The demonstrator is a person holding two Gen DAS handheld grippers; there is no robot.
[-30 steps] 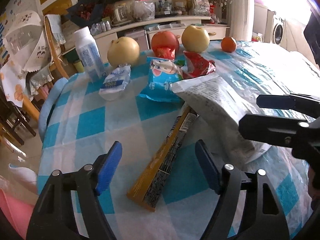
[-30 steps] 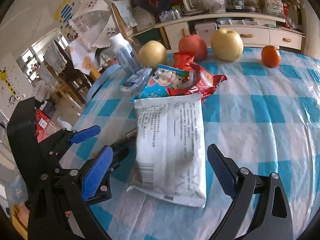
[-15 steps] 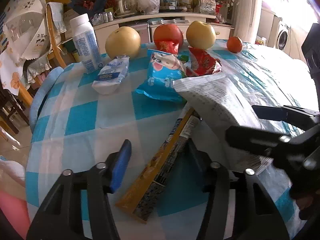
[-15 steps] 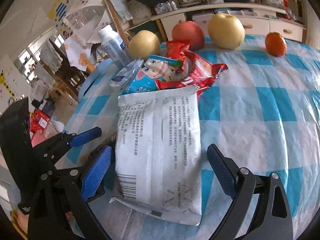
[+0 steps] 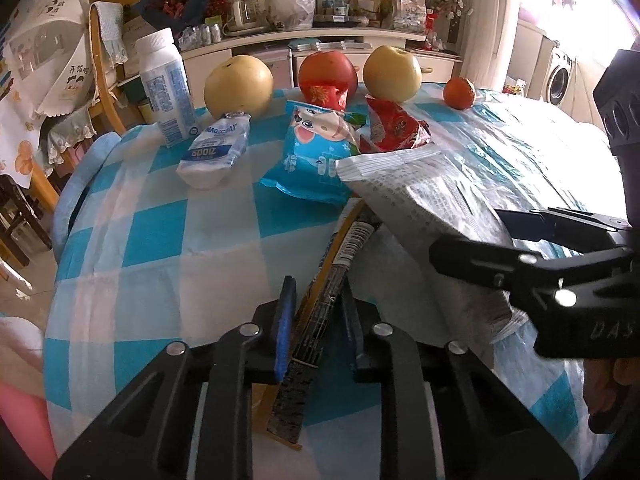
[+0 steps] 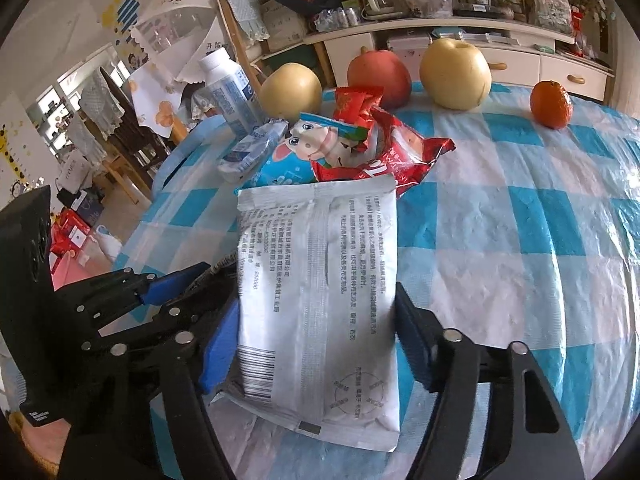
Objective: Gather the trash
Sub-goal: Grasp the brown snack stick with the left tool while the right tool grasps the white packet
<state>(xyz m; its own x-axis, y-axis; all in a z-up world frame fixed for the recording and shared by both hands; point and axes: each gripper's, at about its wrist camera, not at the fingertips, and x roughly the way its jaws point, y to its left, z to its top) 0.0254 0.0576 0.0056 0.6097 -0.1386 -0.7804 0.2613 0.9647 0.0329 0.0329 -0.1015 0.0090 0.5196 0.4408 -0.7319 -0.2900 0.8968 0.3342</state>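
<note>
My left gripper (image 5: 316,320) is shut on a long yellow-and-black wrapper (image 5: 324,308) that lies on the checked tablecloth, its far end under a white printed bag (image 5: 424,208). My right gripper (image 6: 316,344) has closed in on both sides of that white bag (image 6: 320,280), and its pads touch the bag's edges. Beyond lie a blue cartoon snack bag (image 5: 316,152), a red wrapper (image 5: 394,128) and a white pouch (image 5: 216,150). The left gripper also shows in the right wrist view (image 6: 176,284), at the left of the bag.
At the table's far edge stand a white bottle (image 5: 166,84), a yellow pear (image 5: 238,84), a red apple (image 5: 328,74), a yellow apple (image 5: 392,72) and a small orange (image 5: 459,93). A wooden chair (image 5: 102,80) and cluttered shelves stand behind the table.
My left gripper moved forward and closed on the long wrapper. My right gripper moved forward and closed in on the white bag.
</note>
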